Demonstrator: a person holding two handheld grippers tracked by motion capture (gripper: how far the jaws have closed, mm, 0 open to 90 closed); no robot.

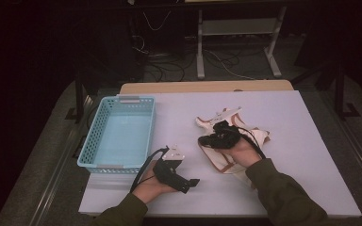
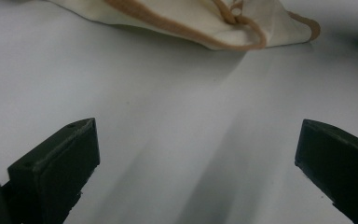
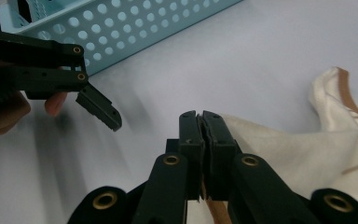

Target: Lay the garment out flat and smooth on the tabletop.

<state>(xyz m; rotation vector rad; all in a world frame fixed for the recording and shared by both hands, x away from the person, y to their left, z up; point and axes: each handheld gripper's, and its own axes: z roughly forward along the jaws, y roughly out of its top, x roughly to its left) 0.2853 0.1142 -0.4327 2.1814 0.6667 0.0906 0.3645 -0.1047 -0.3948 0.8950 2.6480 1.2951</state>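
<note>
A cream garment [image 1: 259, 136] with tan trim lies crumpled on the white table, right of centre. My right gripper [image 1: 202, 140] rests over its left part, pointing left. In the right gripper view its jaws [image 3: 201, 119] are pressed together with a strip of the garment [image 3: 284, 149] and its tan trim pinched between them. My left gripper [image 1: 191, 183] sits near the front edge, held low over the bare table. Its jaws [image 2: 196, 154] stand wide apart with nothing between them, and the garment [image 2: 191, 18] lies ahead of them.
A light blue perforated basket [image 1: 118, 165] stands empty at the table's left; its wall [image 3: 135, 28] is close behind one of the left gripper's fingers [image 3: 100, 109]. The white table [image 1: 287, 122] stretches bare to the right. Stands and cables lie on the dark floor beyond.
</note>
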